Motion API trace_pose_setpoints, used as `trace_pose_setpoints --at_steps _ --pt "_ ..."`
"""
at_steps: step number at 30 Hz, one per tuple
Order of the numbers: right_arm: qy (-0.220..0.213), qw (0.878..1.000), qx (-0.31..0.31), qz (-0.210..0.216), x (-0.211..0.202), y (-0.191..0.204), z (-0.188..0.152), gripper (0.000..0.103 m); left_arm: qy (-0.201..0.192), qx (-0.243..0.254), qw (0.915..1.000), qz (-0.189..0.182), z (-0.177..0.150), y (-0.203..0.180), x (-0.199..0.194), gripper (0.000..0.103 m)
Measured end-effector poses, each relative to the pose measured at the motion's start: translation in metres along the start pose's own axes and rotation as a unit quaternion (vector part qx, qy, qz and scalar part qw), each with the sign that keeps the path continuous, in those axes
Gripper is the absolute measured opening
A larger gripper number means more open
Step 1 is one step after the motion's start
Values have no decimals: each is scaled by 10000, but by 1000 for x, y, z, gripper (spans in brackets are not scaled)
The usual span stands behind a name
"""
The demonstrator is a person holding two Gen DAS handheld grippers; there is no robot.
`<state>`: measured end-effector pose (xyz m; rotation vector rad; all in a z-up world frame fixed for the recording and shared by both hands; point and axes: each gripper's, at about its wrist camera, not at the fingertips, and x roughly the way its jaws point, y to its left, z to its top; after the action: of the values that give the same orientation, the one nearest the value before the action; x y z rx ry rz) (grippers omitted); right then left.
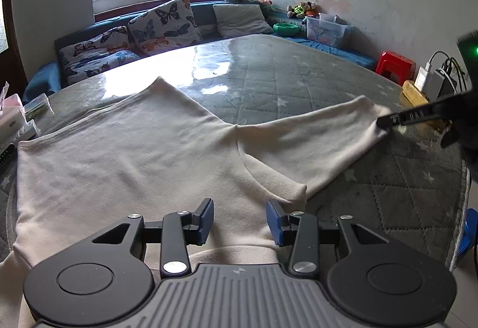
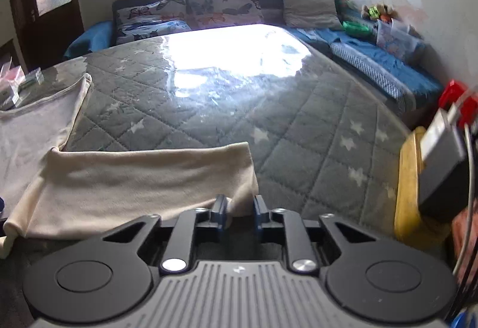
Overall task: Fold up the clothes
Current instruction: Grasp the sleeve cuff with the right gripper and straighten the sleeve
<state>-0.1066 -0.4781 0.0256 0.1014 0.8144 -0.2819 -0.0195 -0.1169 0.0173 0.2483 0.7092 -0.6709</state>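
Item: cream garment — a soft knit top, spread flat on the grey quilted table cover, body to the left, one sleeve drawn out to the right.

Left edge: small boxes and packets sit on the cover just beside the garment's far left corner.

Left gripper: jaws spread wide, holding nothing; it hangs over the near edge of the body, close to the underarm fold.

Right gripper: jaws drawn in on the cuff end of the sleeve, cloth bunched between the blue pads. A narrow gap shows beside the right pad, so the grip looks light.

Right edge: yellow block with chargers on top, at the table's rim.

Handling, as judged: light, limp, no stiffness — it will sag and crease wherever unsupported, and should slide easily on the glossy cover. Best held at hems, cuffs and seam corners, pinching both layers; a mid-panel grasp would likely lift one layer only.
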Motion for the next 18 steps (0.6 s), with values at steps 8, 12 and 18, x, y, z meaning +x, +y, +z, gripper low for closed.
trace_pose_setpoints --at_steps 8,12,18 --pt "-415 9945 -845 -467 12 16 48 10 30 145 9999 -21 -1 -2 0 44" --pt "-322 9944 -876 -500 32 19 55 11 36 254 9997 12 -2 -6 1 45" --pt "-324 9978 -343 -462 32 0 44 17 59 251 9997 12 0 -6 2 47"
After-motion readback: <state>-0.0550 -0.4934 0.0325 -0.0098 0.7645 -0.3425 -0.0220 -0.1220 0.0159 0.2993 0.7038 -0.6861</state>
